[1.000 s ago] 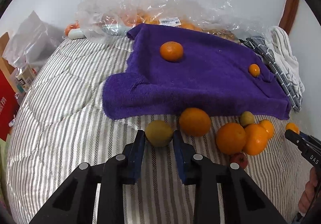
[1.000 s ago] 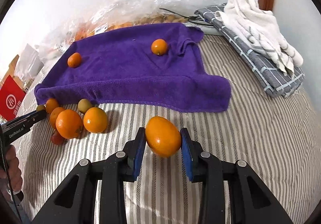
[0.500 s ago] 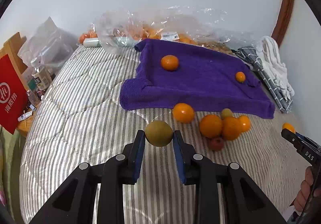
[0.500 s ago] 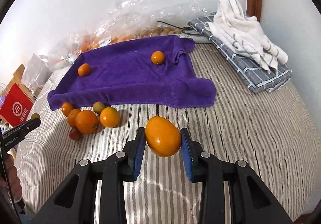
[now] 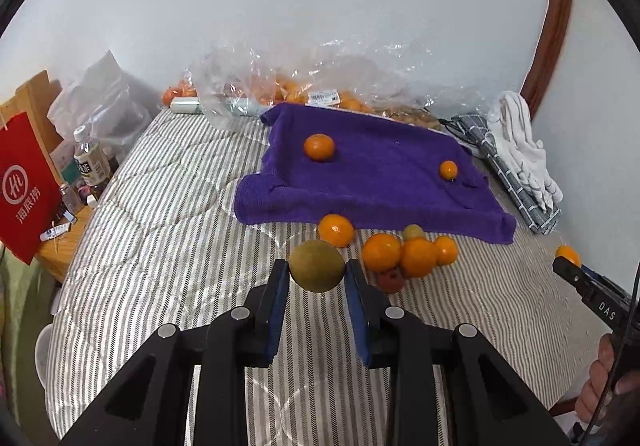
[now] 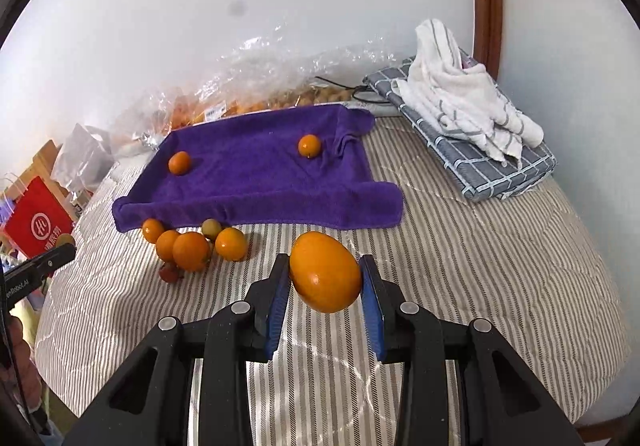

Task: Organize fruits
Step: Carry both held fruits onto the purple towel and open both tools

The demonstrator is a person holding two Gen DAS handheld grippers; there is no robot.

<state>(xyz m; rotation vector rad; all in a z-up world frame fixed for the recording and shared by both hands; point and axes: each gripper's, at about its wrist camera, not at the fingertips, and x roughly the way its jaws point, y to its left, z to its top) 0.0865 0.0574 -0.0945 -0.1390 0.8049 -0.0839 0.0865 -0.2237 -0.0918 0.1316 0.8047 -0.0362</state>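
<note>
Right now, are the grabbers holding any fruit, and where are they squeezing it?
Yes. The left gripper pinches a greenish-brown round fruit by its two sides. The right gripper pinches an egg-shaped orange by its sides.

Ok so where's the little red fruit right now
The small red fruit lies on the striped bedcover, at the near edge of the orange cluster in front of the purple towel; in the right wrist view it sits left of centre.
</note>
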